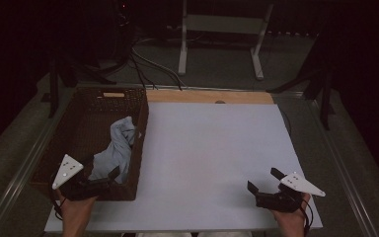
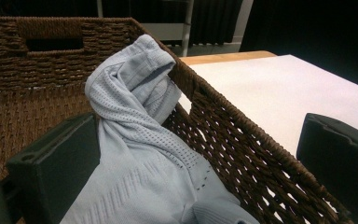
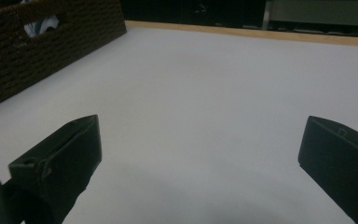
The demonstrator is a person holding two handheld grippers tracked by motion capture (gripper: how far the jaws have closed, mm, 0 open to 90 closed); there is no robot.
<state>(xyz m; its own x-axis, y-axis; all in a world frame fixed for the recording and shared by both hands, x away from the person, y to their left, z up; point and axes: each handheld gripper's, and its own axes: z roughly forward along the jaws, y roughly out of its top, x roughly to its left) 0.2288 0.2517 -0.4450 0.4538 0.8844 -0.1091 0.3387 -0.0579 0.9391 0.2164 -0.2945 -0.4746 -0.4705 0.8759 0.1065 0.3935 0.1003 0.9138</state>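
**Two grippers wide apart, one cloth in one basket**

Nearest the person, two hands hold two grippers at the near edge of the counter point(image 1: 202, 148), which carries a single white sheet over a wooden top. The left gripper point(image 1: 112, 177) sits at the near right corner of the one woven basket point(image 1: 86, 103). Its jaws stand wide apart and straddle the basket's right wall: in the left gripper view one jaw is inside, just beside the cloth, and the other is outside above the white surface. The pads do not press on anything.

The right gripper point(image 1: 265, 180) hovers low over the bare white surface at the near right, well apart from the basket. Its two jaws are also spread wide, with nothing between them.

Farther in, one pale blue cloth point(image 1: 114, 150) lies bunched inside the basket, heaped against the right wall, with its upper fold point(image 2: 142, 60) draped over the rim. The fabric has perforated bands. The basket point(image 2: 42, 79) is dark brown, with a handle slot in its far wall.

Beyond the counter, one light metal stand point(image 1: 222, 29) and several cables point(image 1: 143, 64) lie on the dim floor.
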